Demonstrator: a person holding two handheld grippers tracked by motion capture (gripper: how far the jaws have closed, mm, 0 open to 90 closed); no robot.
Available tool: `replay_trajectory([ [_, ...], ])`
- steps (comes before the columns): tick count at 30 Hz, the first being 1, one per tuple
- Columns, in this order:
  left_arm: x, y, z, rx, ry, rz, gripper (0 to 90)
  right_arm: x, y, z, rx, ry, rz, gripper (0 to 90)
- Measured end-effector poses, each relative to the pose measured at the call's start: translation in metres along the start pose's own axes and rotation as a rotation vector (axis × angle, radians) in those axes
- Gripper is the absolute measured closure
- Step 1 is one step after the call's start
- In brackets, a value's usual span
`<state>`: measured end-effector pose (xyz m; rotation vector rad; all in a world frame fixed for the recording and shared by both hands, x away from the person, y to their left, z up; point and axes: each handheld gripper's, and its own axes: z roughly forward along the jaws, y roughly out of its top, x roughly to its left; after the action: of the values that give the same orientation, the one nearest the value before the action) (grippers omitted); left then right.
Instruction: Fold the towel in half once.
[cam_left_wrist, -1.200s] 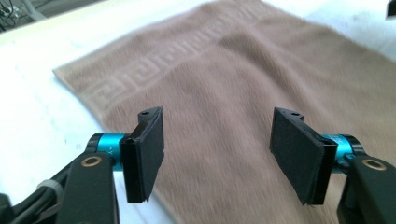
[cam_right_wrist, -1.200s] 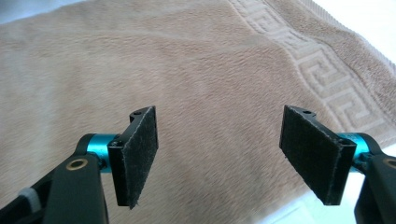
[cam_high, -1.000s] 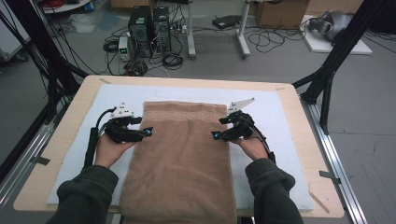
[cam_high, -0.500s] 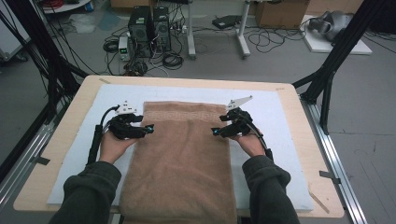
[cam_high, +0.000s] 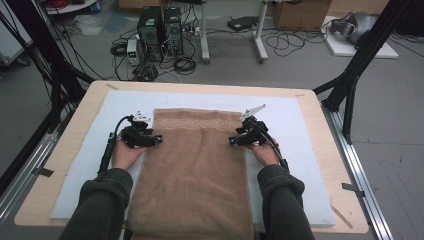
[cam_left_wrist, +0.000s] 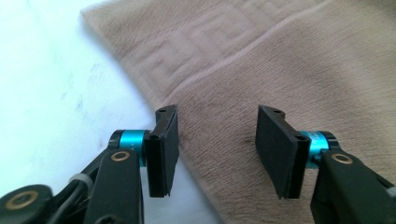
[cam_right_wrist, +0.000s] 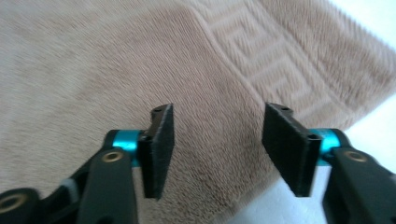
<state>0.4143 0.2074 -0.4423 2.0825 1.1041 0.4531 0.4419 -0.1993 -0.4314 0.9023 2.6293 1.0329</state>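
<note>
White padding (cam_high: 300, 130) covers the table, with a brown towel (cam_high: 195, 170) spread flat down its middle. Left gripper (cam_high: 159, 140) sits at the towel's left edge, right gripper (cam_high: 232, 142) at its right edge. Both have just been closing, jaws half apart astride the edge, pads (cam_left_wrist: 167, 144) not yet pinching. Bare padding lies outside each edge.

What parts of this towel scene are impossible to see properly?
- Towel: near end cut off by the bottom edge of the high view.
- Towel edges under each hand-held gripper, left and right: too small in the high view to tell contact.
- Right gripper view: towel pattern blurred.
</note>
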Motion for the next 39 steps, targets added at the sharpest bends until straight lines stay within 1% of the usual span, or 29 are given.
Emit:
replay_trajectory([
  [1, 0.0, 0.0, 0.0, -0.002, 0.007, -0.01, 53.4, 0.0, -0.003, 0.005, 0.019, -0.015, 0.001, 52.1],
  [3, -0.003, 0.001, 0.001, -0.002, 0.023, 0.014, 55.3, 0.001, -0.003, 0.005, 0.014, -0.025, -0.005, 55.0],
  [4, -0.004, 0.001, 0.0, 0.001, 0.018, 0.014, 67.2, 0.001, -0.002, 0.005, 0.013, -0.017, -0.006, 61.3],
  [5, -0.005, 0.002, 0.0, 0.001, 0.006, 0.023, 74.9, 0.0, -0.002, 0.005, 0.011, -0.01, 0.0, 67.9],
  [6, -0.007, 0.002, 0.001, 0.001, 0.001, 0.03, 74.9, 0.0, -0.002, 0.005, 0.011, -0.01, 0.0, 67.9],
  [7, -0.008, 0.003, 0.001, 0.003, -0.002, 0.035, 81.3, -0.001, -0.003, 0.004, 0.007, 0.007, 0.013, 75.4],
  [8, -0.009, 0.003, 0.001, 0.005, -0.002, 0.033, 84.5, -0.003, -0.003, 0.003, 0.01, 0.051, 0.04, 83.7],
  [10, -0.007, 0.003, -0.001, 0.008, -0.011, 0.018, 85.2, -0.003, -0.003, 0.001, 0.014, 0.059, 0.054, 84.3],
  [12, -0.005, 0.004, -0.006, -0.005, -0.014, 0.024, 85.1, -0.004, -0.002, -0.002, 0.011, 0.064, 0.053, 84.3],
  [15, -0.002, 0.008, -0.023, -0.076, -0.047, 0.015, 85.0, -0.006, 0.0, -0.019, -0.048, 0.076, 0.054, 84.3],
  [16, -0.001, 0.009, -0.029, -0.099, -0.055, 0.012, 85.0, -0.005, 0.003, -0.034, -0.084, 0.085, 0.049, 84.2],
  [17, 0.0, 0.009, -0.036, -0.116, -0.069, 0.006, 85.0, -0.005, 0.003, -0.034, -0.084, 0.085, 0.049, 84.2],
  [18, -0.001, 0.008, -0.047, -0.129, -0.091, 0.01, 85.0, -0.004, 0.004, -0.048, -0.13, 0.112, 0.046, 84.2],
  [19, -0.001, 0.008, -0.047, -0.129, -0.091, 0.01, 85.0, -0.001, 0.004, -0.054, -0.135, 0.119, 0.038, 84.2],
  [21, -0.006, 0.008, -0.058, -0.135, -0.1, 0.046, 85.0, 0.002, 0.004, -0.059, -0.133, 0.127, 0.035, 84.1],
  [22, -0.008, 0.007, -0.064, -0.144, -0.105, 0.059, 85.0, 0.01, 0.003, -0.066, -0.131, 0.142, 0.019, 84.0],
  [23, -0.012, 0.006, -0.069, -0.149, -0.107, 0.076, 85.0, 0.01, 0.003, -0.066, -0.131, 0.142, 0.019, 84.0],
  [24, -0.015, 0.004, -0.075, -0.154, -0.111, 0.093, 84.9, 0.021, 0.0, -0.073, -0.112, 0.154, -0.014, 83.8],
  [25, -0.018, 0.0, -0.08, -0.158, -0.118, 0.106, 84.9, 0.027, -0.003, -0.077, -0.112, 0.158, -0.024, 83.8],
  [26, -0.025, -0.009, -0.089, -0.14, -0.129, 0.135, 84.7, 0.034, -0.006, -0.08, -0.121, 0.167, -0.036, 83.8],
  [27, -0.025, -0.009, -0.089, -0.14, -0.129, 0.135, 84.4, 0.034, -0.006, -0.08, -0.121, 0.167, -0.036, 83.8],
  [28, -0.033, -0.023, -0.096, -0.139, -0.138, 0.158, 84.4, 0.046, -0.015, -0.085, -0.12, 0.177, -0.052, 83.7],
  [29, -0.033, -0.023, -0.096, -0.139, -0.138, 0.158, 84.2, 0.046, -0.015, -0.085, -0.12, 0.177, -0.052, 83.7],
  [30, -0.037, -0.03, -0.099, -0.136, -0.143, 0.167, 84.1, 0.057, -0.026, -0.087, -0.109, 0.197, -0.066, 83.7],
  [31, -0.04, -0.037, -0.102, -0.142, -0.15, 0.164, 84.1, 0.057, -0.026, -0.087, -0.109, 0.197, -0.066, 83.7],
  [32, -0.046, -0.052, -0.105, -0.145, -0.164, 0.162, 83.9, 0.068, -0.039, -0.086, -0.095, 0.203, -0.084, 83.7],
  [33, -0.046, -0.052, -0.105, -0.145, -0.164, 0.162, 83.9, 0.068, -0.039, -0.086, -0.095, 0.203, -0.084, 83.7],
  [37, -0.056, -0.074, -0.105, -0.115, -0.177, 0.175, 83.4, 0.084, -0.068, -0.074, -0.057, 0.223, -0.083, 82.8],
  [39, -0.057, -0.081, -0.103, -0.1, -0.181, 0.172, 80.2, 0.086, -0.075, -0.069, -0.052, 0.229, -0.075, 78.6],
])
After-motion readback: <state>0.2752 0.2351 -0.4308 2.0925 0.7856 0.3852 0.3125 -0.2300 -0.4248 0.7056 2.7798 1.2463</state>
